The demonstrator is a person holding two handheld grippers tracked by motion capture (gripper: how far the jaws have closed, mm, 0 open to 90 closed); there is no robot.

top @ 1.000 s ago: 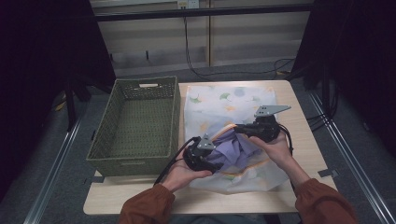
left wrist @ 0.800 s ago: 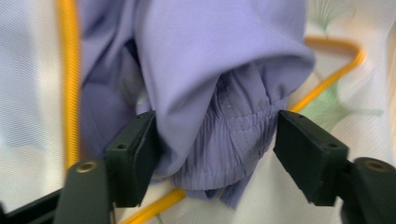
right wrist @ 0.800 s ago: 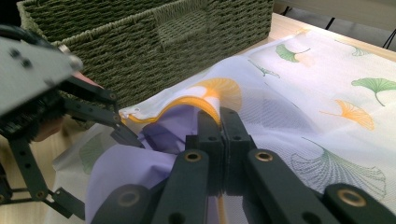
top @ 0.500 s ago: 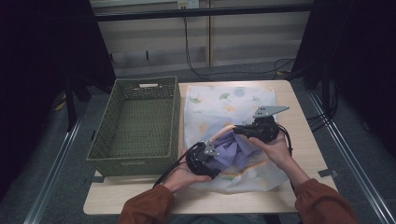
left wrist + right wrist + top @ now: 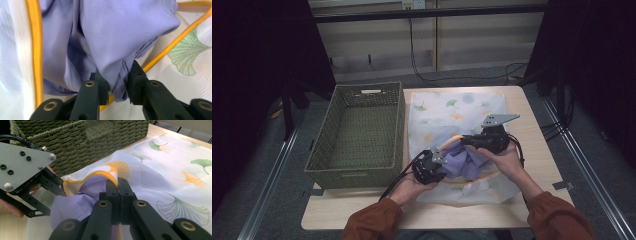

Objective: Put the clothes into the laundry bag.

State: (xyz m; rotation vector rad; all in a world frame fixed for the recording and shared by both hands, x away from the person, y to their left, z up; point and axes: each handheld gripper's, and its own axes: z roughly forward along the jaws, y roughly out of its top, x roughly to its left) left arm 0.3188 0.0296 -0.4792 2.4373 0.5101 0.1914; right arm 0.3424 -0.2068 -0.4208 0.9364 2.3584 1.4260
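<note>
While left gripper pinches lilac garment and right gripper clamps laundry bag's orange rim beside basket, likely soft, slippery, best bunched

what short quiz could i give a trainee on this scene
1. What does the left gripper pinch?
2. True or false: the purple cloth lies inside the green basket.
3. The right gripper is shut on: A the mesh bag's orange-trimmed edge, B the basket's rim, C the table's edge.

Key: 1. A fold of the purple cloth, on which its jaws have just closed. 2. False; it sits at the mouth of the leaf-printed mesh bag on the table, beside the basket. 3. A.
</note>
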